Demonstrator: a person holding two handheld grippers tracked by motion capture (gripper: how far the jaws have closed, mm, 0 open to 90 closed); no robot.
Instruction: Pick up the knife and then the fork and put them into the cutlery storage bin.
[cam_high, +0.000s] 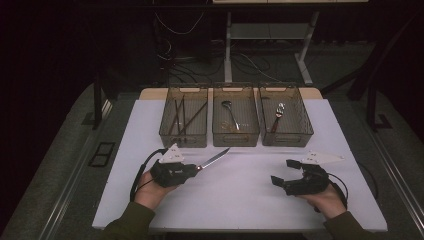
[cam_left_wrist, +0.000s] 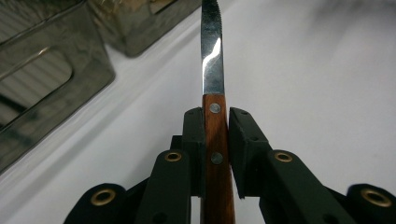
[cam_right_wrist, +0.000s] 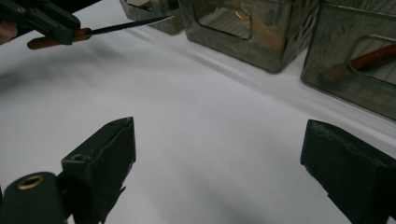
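My left gripper (cam_high: 195, 169) is shut on the wooden handle of a knife (cam_high: 216, 158), held above the white table. The steel blade points up and right toward the middle bin (cam_high: 235, 133). In the left gripper view the pads clamp the brown riveted handle (cam_left_wrist: 216, 140) and the blade (cam_left_wrist: 212, 51) runs straight ahead. My right gripper (cam_high: 284, 171) rests low at the right of the table, jaws wide apart with nothing between them. The right gripper view shows its two black fingers (cam_right_wrist: 100, 158) over bare table, and the knife (cam_right_wrist: 126, 25) in the other gripper at the upper left.
Three smoked plastic bins stand in a row at the back of the table (cam_high: 240, 200). The left bin (cam_high: 183, 135) holds thin dark sticks, the middle one a spoon (cam_high: 229, 112), the right bin (cam_high: 286, 135) a wooden-handled utensil (cam_high: 278, 116). Table edges lie near both forearms.
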